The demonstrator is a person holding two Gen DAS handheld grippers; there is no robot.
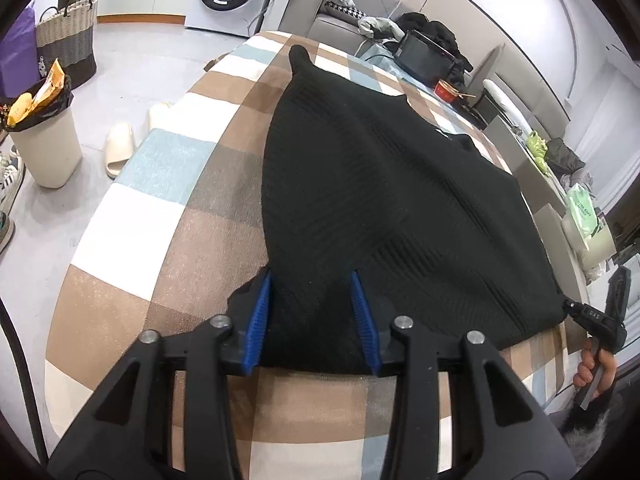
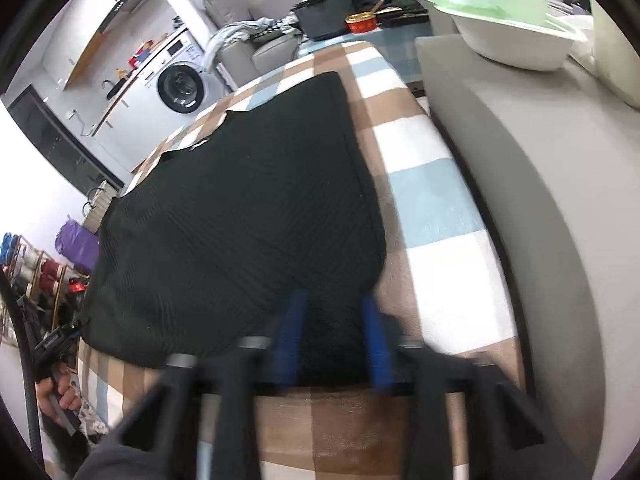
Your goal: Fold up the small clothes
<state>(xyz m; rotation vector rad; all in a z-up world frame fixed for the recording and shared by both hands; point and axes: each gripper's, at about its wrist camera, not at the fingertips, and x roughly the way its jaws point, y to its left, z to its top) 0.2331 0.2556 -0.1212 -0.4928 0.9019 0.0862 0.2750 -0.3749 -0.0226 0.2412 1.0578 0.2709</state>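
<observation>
While the black knitted garment (image 1: 392, 208) lies spread flat on the checked worktop (image 1: 172, 240), we see its near hem bunched between the 2 blue fingers (image 1: 256, 320) of the left gripper (image 1: 312, 320). In the blurred right view, the right gripper (image 2: 334, 340) pinches the garment's other near corner, which sits between its fingers (image 2: 290, 340).

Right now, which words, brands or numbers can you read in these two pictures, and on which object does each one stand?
None can be read with certainty.
Green plastic bag: dark printed lines, too blurred to read.
Washing machine: markings on its panel, too small to read.
Red tin: label too small to read.
Black garment: a small white tag near its far edge, not readable.
</observation>
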